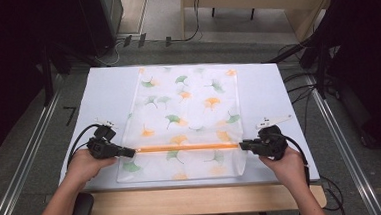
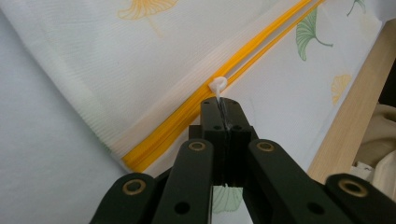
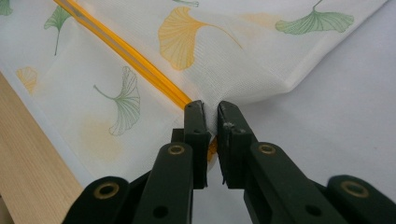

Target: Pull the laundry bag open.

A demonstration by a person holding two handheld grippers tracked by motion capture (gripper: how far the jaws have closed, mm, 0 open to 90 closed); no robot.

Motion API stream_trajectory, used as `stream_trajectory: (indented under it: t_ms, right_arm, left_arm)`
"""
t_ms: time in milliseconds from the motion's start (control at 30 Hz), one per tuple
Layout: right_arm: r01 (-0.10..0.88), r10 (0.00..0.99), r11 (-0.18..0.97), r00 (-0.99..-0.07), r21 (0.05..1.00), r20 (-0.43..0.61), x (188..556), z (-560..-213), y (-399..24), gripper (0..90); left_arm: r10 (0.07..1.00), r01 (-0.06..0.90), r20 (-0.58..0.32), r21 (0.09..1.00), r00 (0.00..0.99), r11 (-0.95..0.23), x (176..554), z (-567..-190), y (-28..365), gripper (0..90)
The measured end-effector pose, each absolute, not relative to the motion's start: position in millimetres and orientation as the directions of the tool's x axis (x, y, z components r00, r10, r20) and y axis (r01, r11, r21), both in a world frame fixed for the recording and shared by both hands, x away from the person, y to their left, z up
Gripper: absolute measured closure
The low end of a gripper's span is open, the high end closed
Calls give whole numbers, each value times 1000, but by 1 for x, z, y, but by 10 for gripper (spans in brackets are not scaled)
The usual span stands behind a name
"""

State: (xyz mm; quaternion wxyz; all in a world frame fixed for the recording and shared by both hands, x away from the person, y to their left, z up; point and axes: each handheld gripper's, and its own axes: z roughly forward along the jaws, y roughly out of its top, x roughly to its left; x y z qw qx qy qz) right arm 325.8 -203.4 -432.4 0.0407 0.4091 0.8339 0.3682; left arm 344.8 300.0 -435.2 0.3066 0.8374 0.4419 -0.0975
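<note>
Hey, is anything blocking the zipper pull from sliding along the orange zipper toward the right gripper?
Nothing visible: the left gripper pinches the white zipper pull, and the orange zipper runs bare across the mesh bag to the right gripper.

Count: one mesh bag (image 1: 186, 118) with ginkgo-leaf print; one orange zipper (image 1: 188, 147); one white zipper pull (image 2: 217, 86); two grippers, left (image 1: 131, 152) and right (image 1: 243, 145); one tabletop (image 1: 102, 93).

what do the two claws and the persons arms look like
Both the left claw and the right claw are black, with flat linked jaw arms joined by brass-coloured rivets. Each carries a pale three-cornered plate on top and trails a black cable. The forearms are bare, no sleeves visible.
</note>
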Motion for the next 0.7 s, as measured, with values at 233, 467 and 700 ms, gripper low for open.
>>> stream_trajectory:
  t_ms: [233, 467, 700]
  right_arm:
    - [654, 713, 395, -661, 645, 233, 326, -433, -203, 846]
    - [657, 716, 395, -658, 642, 233, 326, -433, -203, 846]
    - [656, 714, 396, -660, 643, 234, 326, -433, -203, 846]
  left_arm:
    - [696, 812, -436, 428, 571, -398, 342, -436, 316, 900]
    - [695, 810, -435, 429, 573, -399, 341, -436, 317, 900]
    - [695, 810, -435, 433, 573, -397, 341, -436, 318, 900]
